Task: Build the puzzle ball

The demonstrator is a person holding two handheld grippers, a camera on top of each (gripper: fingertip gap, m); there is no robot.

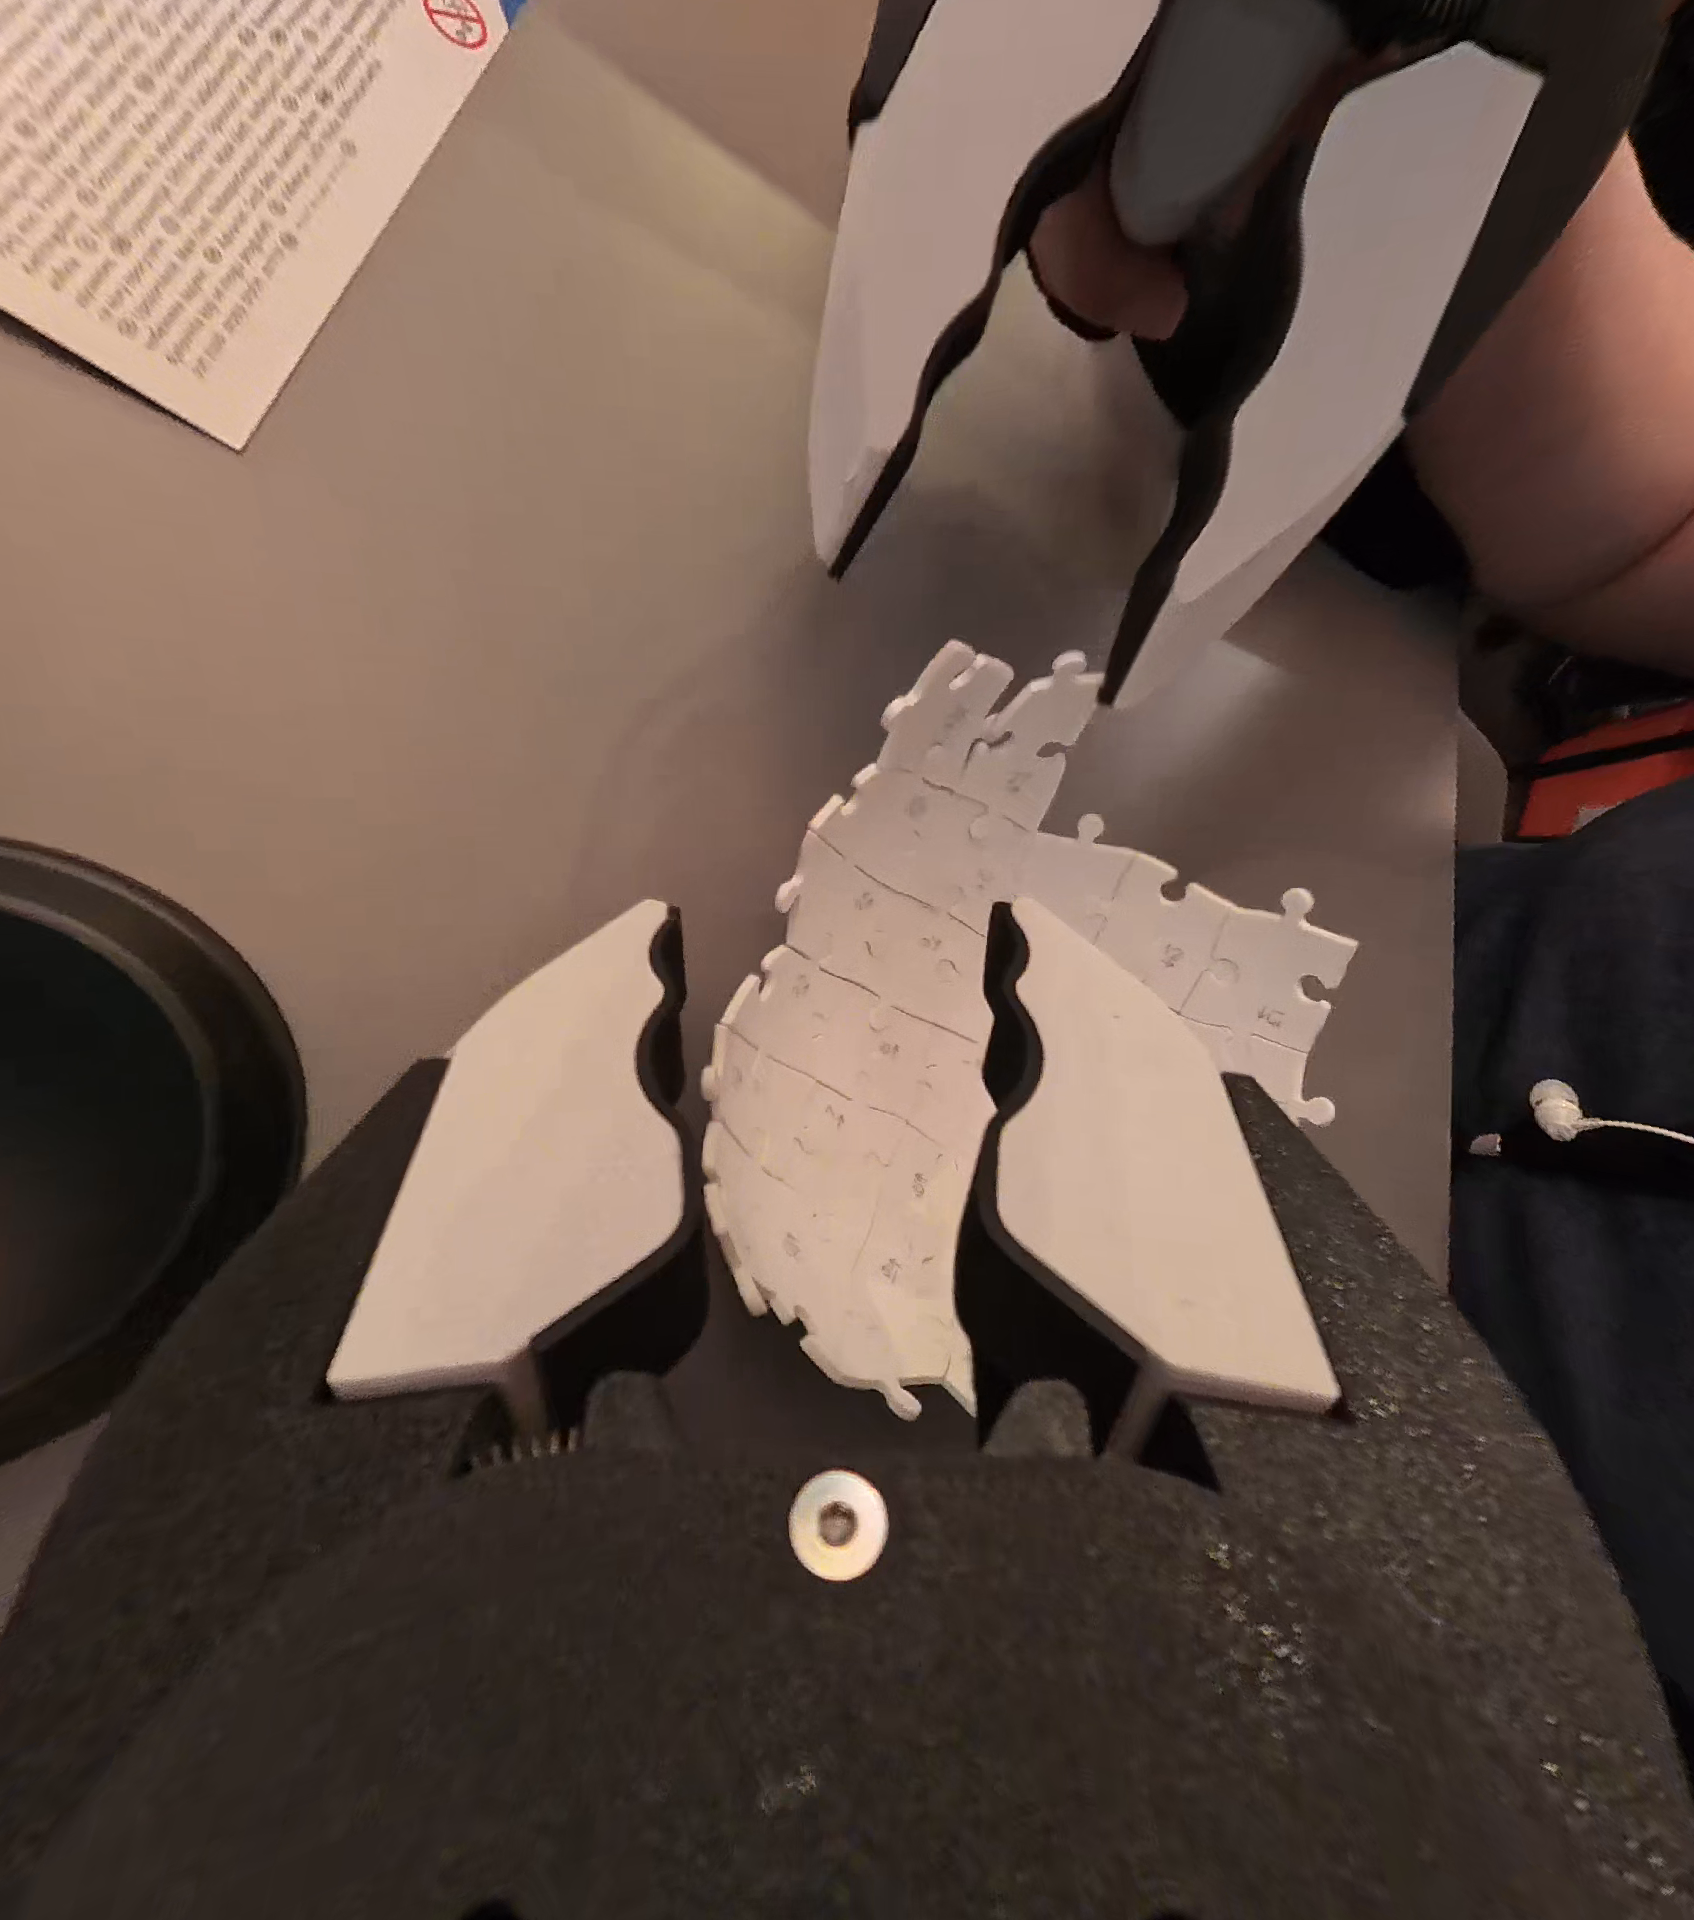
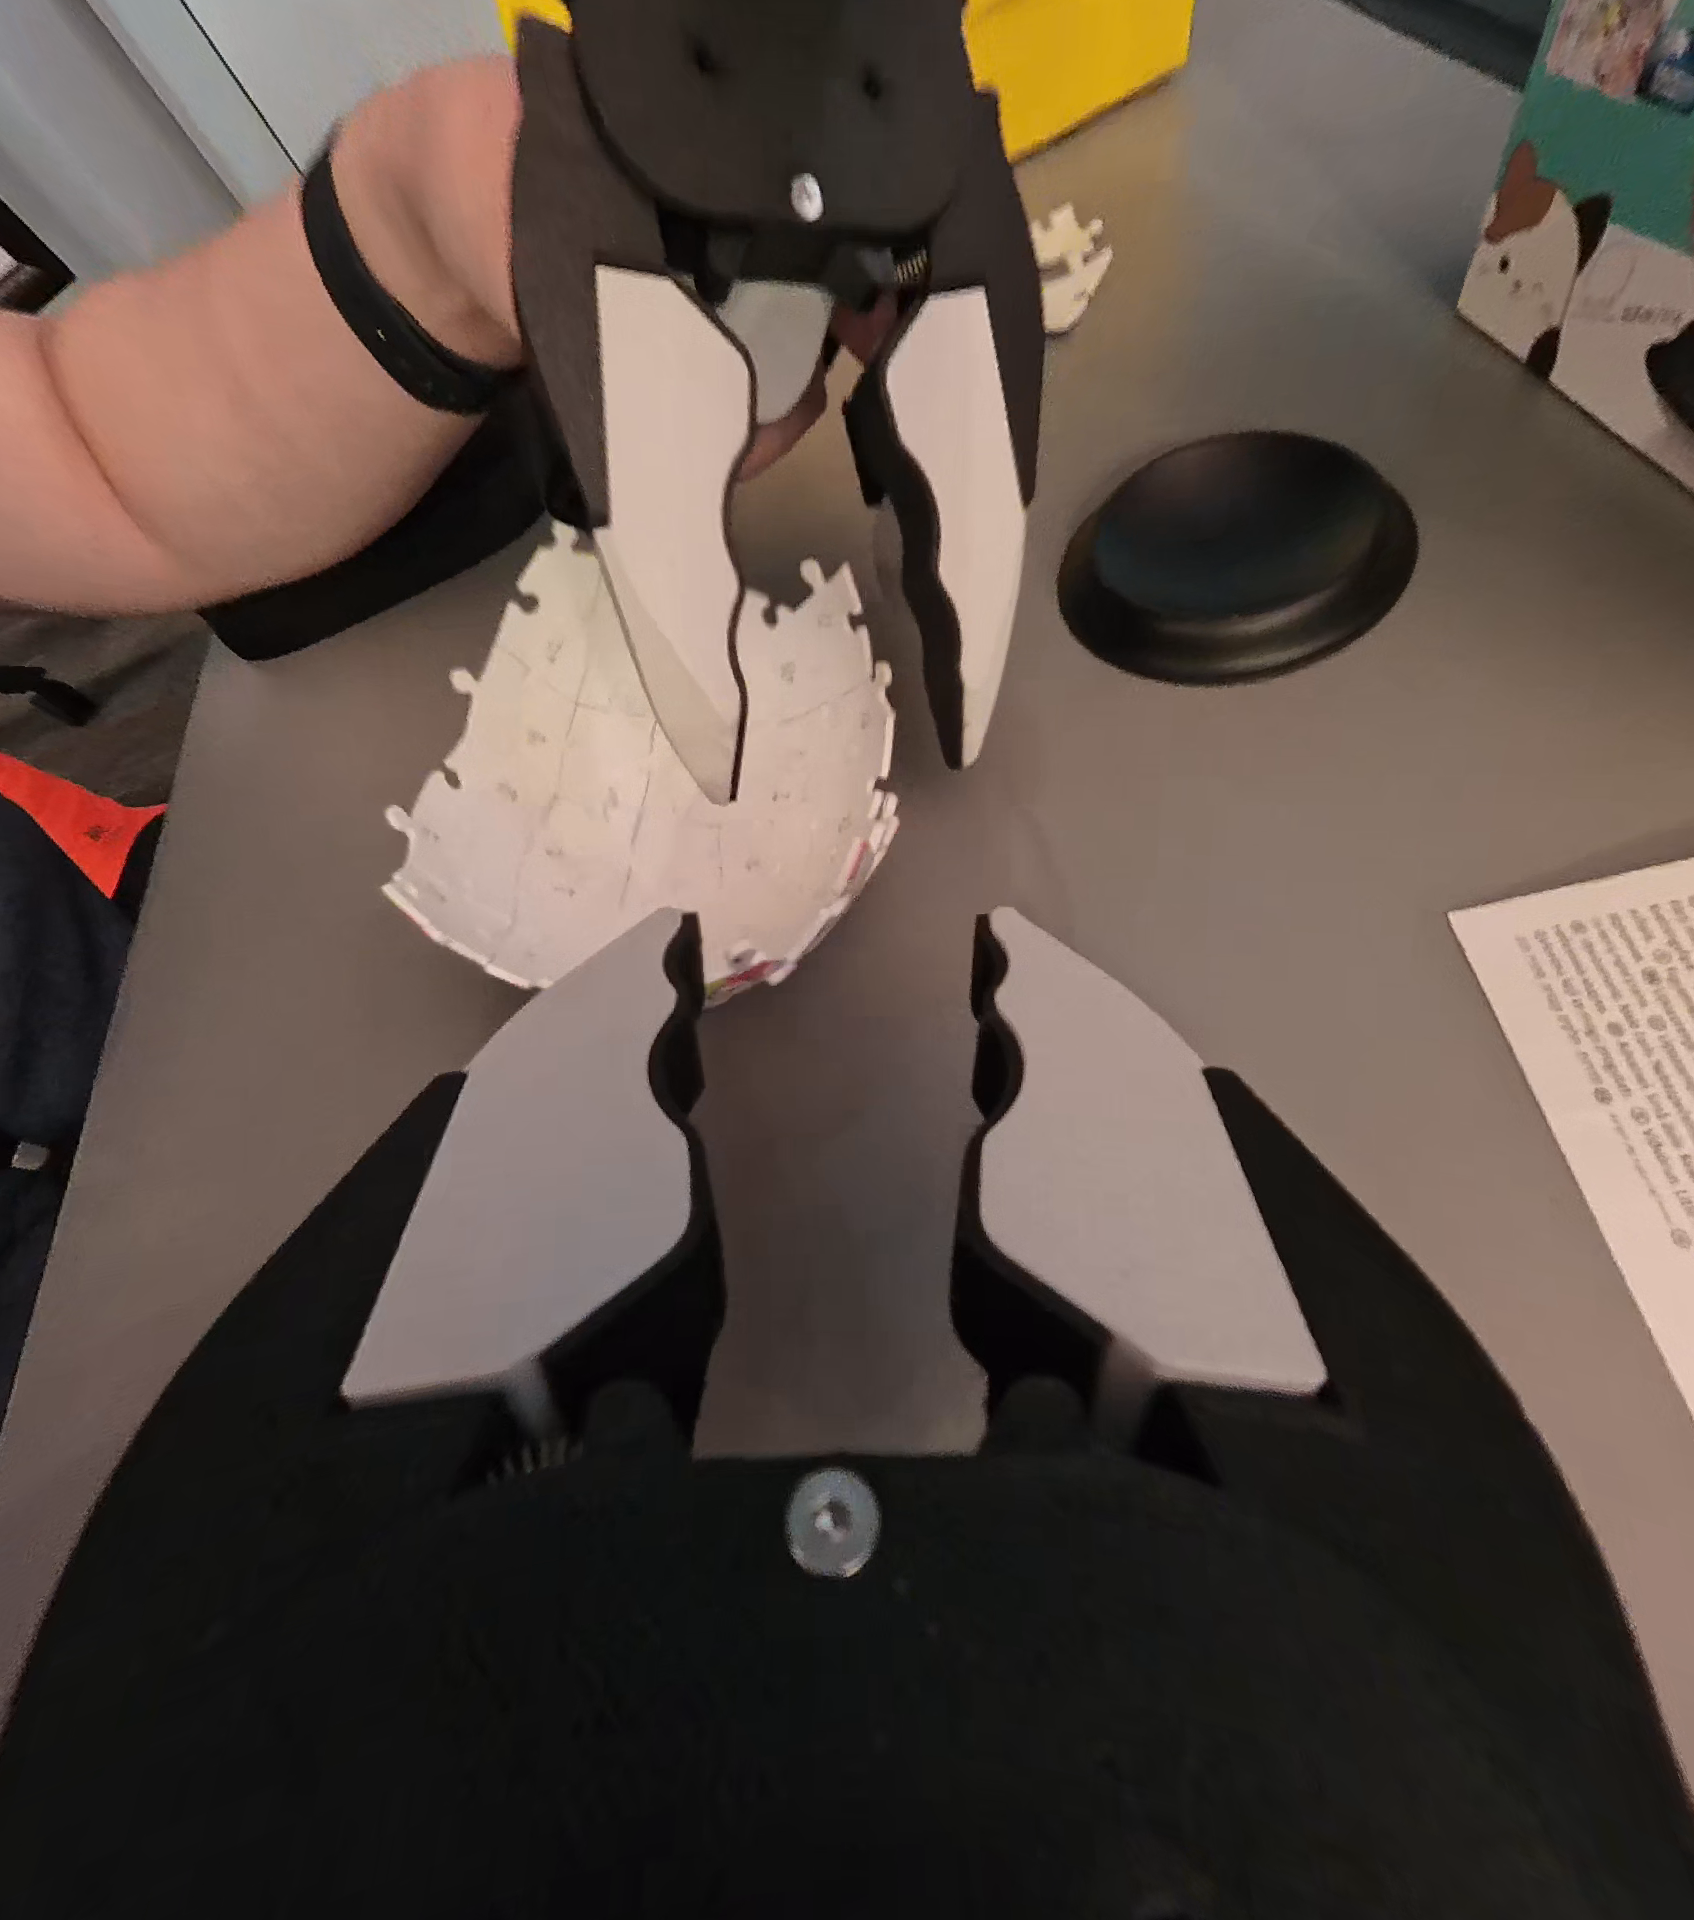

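Observation:
The partly built puzzle ball (image 1: 853, 1039) is a white curved shell of joined pieces lying on the grey table, hollow side up; it also shows in the right wrist view (image 2: 562, 831). My left gripper (image 1: 835, 914) is open and straddles the shell's rim: in the right wrist view (image 2: 838, 774) one finger is inside the shell and the other outside it, with a clear gap. My right gripper (image 2: 832, 925) is open and empty, just in front of the shell. In the left wrist view it (image 1: 973, 634) hangs above the shell's far edge, one tip close to the outermost pieces.
A black round stand (image 2: 1238, 561) sits right of the shell, at left in the left wrist view (image 1: 43, 1143). A printed sheet (image 2: 1653, 1143) lies at right. The puzzle box (image 2: 1601, 208) and a few loose white pieces (image 2: 1071, 260) are at the back. A person's forearm (image 2: 199, 416) is at left. The gap from one gripper's tips to the other's is roughly 5 cm.

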